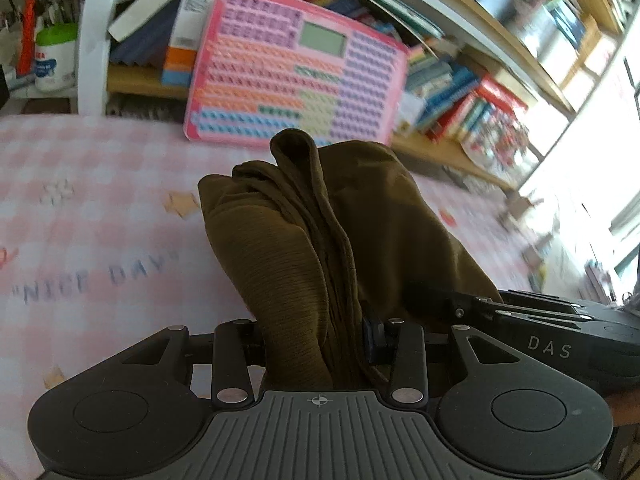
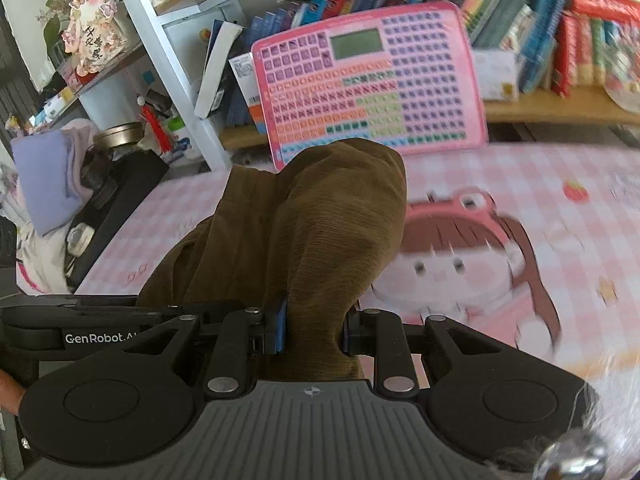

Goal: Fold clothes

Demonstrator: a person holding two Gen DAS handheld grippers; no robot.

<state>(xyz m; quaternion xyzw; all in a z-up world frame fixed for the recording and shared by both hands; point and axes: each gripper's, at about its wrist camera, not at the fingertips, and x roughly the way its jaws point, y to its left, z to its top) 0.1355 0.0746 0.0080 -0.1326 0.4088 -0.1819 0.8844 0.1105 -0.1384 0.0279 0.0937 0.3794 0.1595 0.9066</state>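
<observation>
The olive-brown garment [image 1: 304, 248] was held up off the pink checked sheet [image 1: 100, 208], bunched in thick folds, and both tools were clamped on it. In the left wrist view the left gripper [image 1: 316, 344] had its jaws pressed against a wad of ribbed cloth and several layered edges, the fabric rising from between them and leaning toward the pink keyboard toy [image 1: 292, 68]. The right gripper's dark body [image 1: 552, 332], marked with pale letters, lay just beside the garment on the side away from the printed words on the sheet. In the right wrist view the right gripper [image 2: 314, 330] was closed on a narrower neck of the same cloth [image 2: 320, 224], blue pads showing at one jaw, and the garment swelled above it into a rounded hump whose top edge overlapped the lower edge of the keyboard toy [image 2: 368, 88]. The left tool's body [image 2: 80, 332] lay just beside the garment, on the side away from the cartoon girl [image 2: 460, 264] printed on the sheet. The keyboard toy stood tilted at the far edge of the bed, leaning against shelves of books [image 2: 560, 40]. To the side of the toy away from the books stood a white shelf post [image 2: 172, 68], and beyond it a folded lilac cloth [image 2: 44, 176] on a dark case. Much of the background was blurred
</observation>
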